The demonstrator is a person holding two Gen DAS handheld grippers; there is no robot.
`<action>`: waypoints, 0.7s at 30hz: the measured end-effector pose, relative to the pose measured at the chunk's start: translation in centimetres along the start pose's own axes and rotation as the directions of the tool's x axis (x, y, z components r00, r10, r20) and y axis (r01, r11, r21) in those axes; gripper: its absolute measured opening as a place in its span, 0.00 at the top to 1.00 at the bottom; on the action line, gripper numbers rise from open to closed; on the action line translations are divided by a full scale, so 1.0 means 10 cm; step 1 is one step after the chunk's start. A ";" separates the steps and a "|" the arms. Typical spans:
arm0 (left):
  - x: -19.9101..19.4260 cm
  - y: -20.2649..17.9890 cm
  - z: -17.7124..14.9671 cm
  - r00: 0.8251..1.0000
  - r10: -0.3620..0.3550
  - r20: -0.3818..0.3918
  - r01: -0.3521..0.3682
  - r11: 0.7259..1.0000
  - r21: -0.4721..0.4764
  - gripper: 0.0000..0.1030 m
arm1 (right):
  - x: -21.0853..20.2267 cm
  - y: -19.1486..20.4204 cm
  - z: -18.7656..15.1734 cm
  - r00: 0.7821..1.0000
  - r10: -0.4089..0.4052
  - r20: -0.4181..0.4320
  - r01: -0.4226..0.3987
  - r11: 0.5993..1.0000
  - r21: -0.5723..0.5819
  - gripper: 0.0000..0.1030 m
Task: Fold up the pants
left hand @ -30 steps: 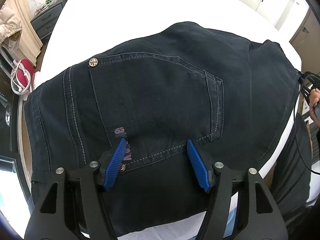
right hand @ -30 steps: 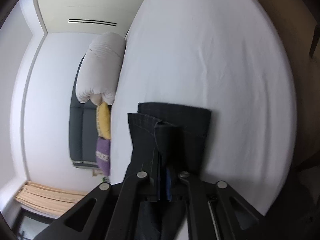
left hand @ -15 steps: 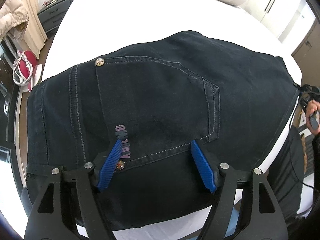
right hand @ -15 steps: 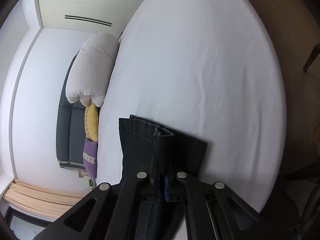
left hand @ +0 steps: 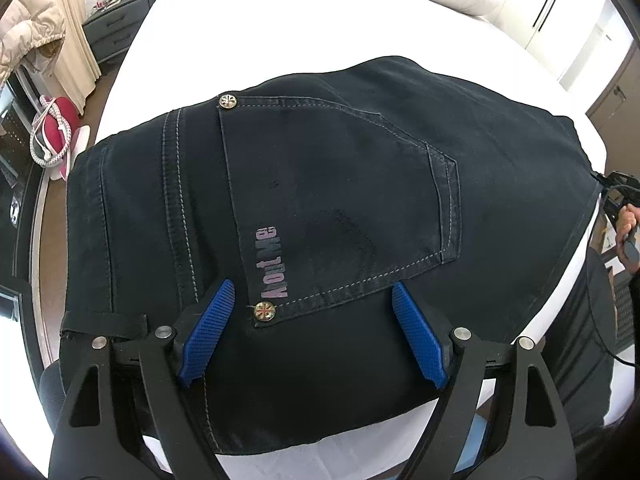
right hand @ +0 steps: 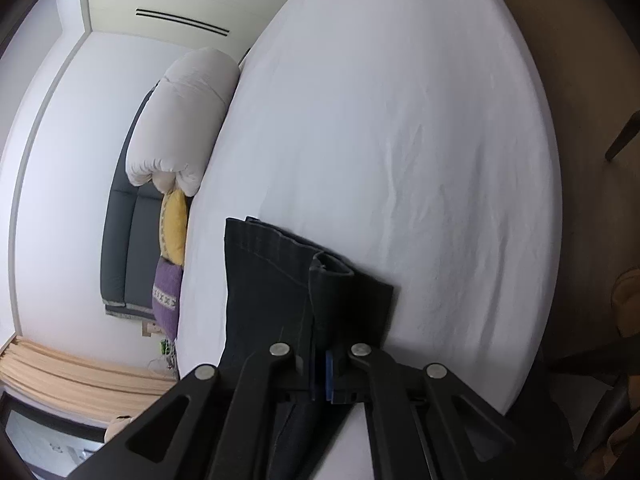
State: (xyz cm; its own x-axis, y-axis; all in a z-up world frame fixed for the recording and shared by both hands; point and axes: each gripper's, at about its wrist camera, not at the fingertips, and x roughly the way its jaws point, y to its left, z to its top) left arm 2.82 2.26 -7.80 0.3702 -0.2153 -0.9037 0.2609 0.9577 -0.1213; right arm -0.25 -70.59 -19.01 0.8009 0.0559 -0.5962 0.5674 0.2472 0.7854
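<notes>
Dark navy pants [left hand: 344, 184] lie flat on the white bed [left hand: 280, 24], back pocket up, with pink lettering and metal rivets. My left gripper [left hand: 308, 308] is open, its blue fingers [left hand: 208, 328] spread just above the waist end, holding nothing. In the right wrist view my right gripper [right hand: 322, 368] is shut on the hem end of the pants [right hand: 280, 288], which sticks out past the fingers over the bed [right hand: 400, 140].
A white rolled duvet [right hand: 180, 120], a yellow pillow [right hand: 174, 224] and a purple pillow [right hand: 166, 300] lie at the head of the bed. A dresser [left hand: 116, 28] and a red object [left hand: 54, 132] stand left of the bed. A hand [left hand: 628, 228] shows at the right edge.
The left gripper has drawn back toward the waistband, so the pocket rivet and lettering now show between the fingers. The right gripper has shifted slightly, still shut on the hem.
</notes>
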 end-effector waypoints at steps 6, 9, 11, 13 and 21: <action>-0.06 0.07 -0.06 1.000 0.000 0.021 0.000 1.000 -0.009 0.21 | -0.45 0.34 -0.04 0.972 -0.195 0.132 0.210 0.971 -0.114 0.76; -0.11 0.07 -0.07 0.999 0.001 0.035 0.000 1.000 -0.024 0.21 | -0.60 0.64 -0.21 0.979 -0.171 0.108 0.192 0.954 -0.229 0.76; -0.20 0.06 -0.08 0.999 0.015 0.050 -0.014 0.999 -0.032 0.21 | -0.60 0.87 -0.43 0.988 -0.149 0.038 0.153 0.935 -0.319 0.76; -0.33 0.05 -0.07 0.997 0.017 0.080 -0.014 0.999 -0.037 0.22 | -0.49 1.09 -0.71 0.989 -0.130 -0.068 0.092 0.911 -0.401 0.76; -0.35 -0.15 0.09 0.985 -0.105 0.139 0.107 0.994 -0.009 0.22 | 0.29 1.52 -2.14 0.849 -0.127 -0.513 -0.184 0.839 -0.512 0.76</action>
State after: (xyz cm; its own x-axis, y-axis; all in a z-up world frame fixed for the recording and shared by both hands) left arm 1.92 1.46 -4.07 0.4608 -0.3388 -0.8203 0.2909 0.9309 -0.2211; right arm 6.60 -46.00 -12.30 0.5099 0.5125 -0.6909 0.2302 0.6926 0.6836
